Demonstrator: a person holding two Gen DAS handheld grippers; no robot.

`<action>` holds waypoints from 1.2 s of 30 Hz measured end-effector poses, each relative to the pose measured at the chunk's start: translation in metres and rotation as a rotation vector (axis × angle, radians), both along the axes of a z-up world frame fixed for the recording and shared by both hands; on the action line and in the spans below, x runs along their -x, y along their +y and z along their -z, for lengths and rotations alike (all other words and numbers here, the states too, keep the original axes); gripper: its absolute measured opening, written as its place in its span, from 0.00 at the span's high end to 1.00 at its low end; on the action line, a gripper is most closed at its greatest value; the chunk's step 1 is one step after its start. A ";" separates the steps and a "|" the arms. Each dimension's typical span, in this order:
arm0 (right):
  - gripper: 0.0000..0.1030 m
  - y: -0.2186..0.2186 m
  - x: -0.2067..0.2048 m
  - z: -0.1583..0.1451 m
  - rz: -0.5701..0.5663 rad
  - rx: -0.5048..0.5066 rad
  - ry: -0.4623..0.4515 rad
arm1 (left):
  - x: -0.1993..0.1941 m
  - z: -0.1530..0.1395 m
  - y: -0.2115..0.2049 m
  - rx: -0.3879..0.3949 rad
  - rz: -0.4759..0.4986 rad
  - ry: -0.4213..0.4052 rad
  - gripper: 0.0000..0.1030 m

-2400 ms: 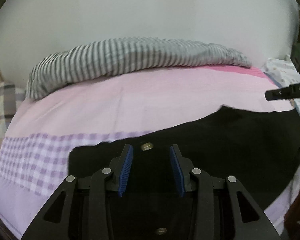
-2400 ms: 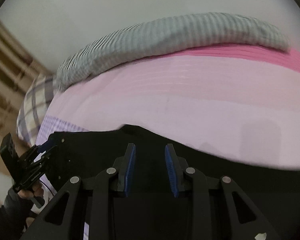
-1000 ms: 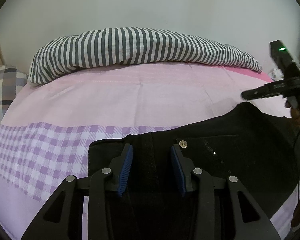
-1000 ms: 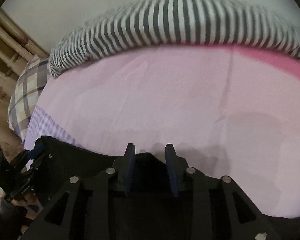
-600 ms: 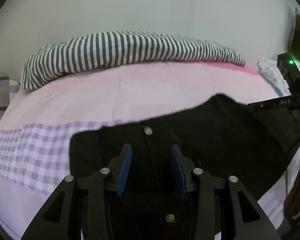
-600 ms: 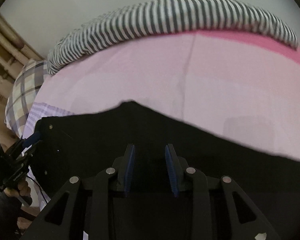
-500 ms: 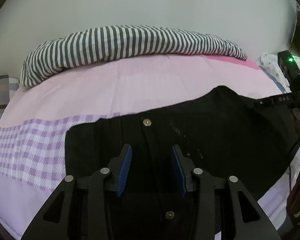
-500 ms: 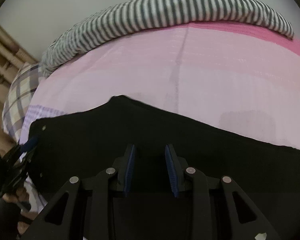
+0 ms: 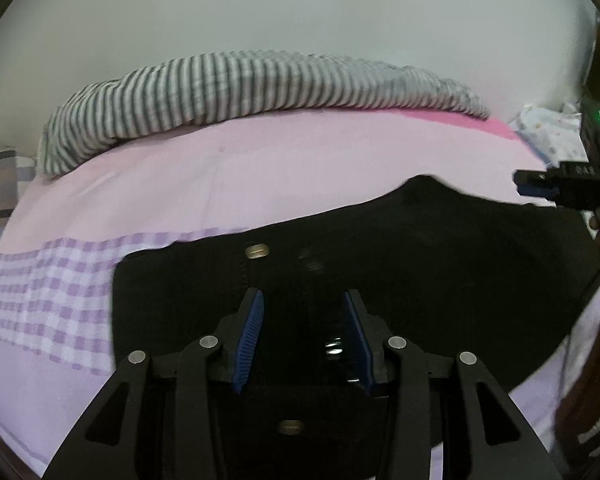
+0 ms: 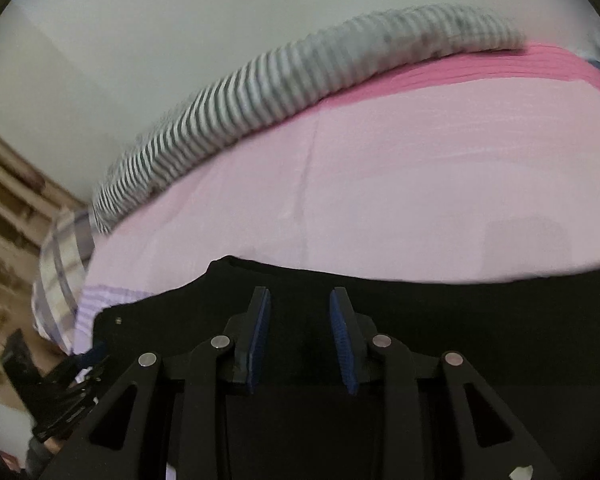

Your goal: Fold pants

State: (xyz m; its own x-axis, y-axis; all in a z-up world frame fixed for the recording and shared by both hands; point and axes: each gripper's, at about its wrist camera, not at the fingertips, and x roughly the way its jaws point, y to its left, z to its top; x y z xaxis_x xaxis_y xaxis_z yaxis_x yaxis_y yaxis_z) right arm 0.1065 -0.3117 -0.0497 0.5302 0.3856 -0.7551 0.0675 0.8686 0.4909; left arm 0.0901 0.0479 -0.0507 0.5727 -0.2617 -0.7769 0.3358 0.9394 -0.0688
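Currently, the black pants [image 9: 400,264] lie on the pink bedsheet [image 9: 260,176], with the long axis running left to right across the near part of the bed. The waist end, marked by a metal button [image 9: 257,250], points to the left, toward the purple checked band [image 9: 48,296]. The left gripper [image 9: 303,338] has dark fabric between its blue pads, jaws narrowly parted; whether it grips cannot be told. The right gripper [image 10: 299,340] sits likewise over the pants [image 10: 440,312], grip undetermined. A striped duvet [image 9: 236,88] lies along the far edge, well apart. Both views are motion-blurred.
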 end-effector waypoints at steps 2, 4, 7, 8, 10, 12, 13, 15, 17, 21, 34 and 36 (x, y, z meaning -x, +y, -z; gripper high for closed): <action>0.69 -0.027 0.026 -0.007 0.057 -0.023 -0.010 | 0.006 -0.005 -0.019 0.028 0.039 0.003 0.55; 0.69 -0.055 0.052 -0.012 0.127 -0.020 -0.011 | 0.012 -0.007 -0.039 0.048 0.086 0.010 0.55; 0.69 -0.108 0.103 -0.015 0.268 -0.010 0.004 | 0.022 -0.008 -0.075 0.060 0.168 0.019 0.54; 0.69 -0.122 0.116 -0.014 0.303 -0.016 0.009 | 0.025 -0.008 -0.086 0.060 0.190 0.020 0.54; 0.69 -0.156 0.150 -0.010 0.400 -0.029 0.025 | 0.032 -0.006 -0.113 0.060 0.245 0.026 0.54; 0.69 -0.177 0.174 -0.006 0.469 -0.038 0.035 | 0.037 -0.004 -0.134 0.058 0.286 0.031 0.54; 0.69 -0.192 0.194 -0.002 0.523 -0.050 0.044 | 0.040 -0.003 -0.145 0.054 0.308 0.034 0.54; 0.69 -0.209 0.219 0.005 0.592 -0.053 0.058 | 0.044 -0.001 -0.163 0.047 0.339 0.040 0.54; 0.69 -0.222 0.237 0.013 0.638 -0.065 0.066 | 0.046 0.003 -0.177 0.038 0.362 0.047 0.54; 0.69 -0.245 0.260 0.028 0.705 -0.094 0.072 | 0.048 0.011 -0.198 0.023 0.380 0.076 0.54; 0.71 -0.286 0.269 0.060 0.791 -0.147 0.018 | 0.051 0.021 -0.220 -0.016 0.366 0.100 0.54; 0.71 -0.295 0.269 0.063 0.807 -0.172 -0.009 | 0.051 0.023 -0.226 -0.021 0.374 0.101 0.54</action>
State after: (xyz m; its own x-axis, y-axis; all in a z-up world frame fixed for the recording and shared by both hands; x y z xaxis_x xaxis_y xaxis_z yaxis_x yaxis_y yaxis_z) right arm -0.1621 -0.6069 -0.1128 0.6994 -0.0065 -0.7147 0.6342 0.4668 0.6164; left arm 0.0389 -0.1778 -0.0734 0.3605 -0.4213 -0.8322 0.6483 0.7546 -0.1012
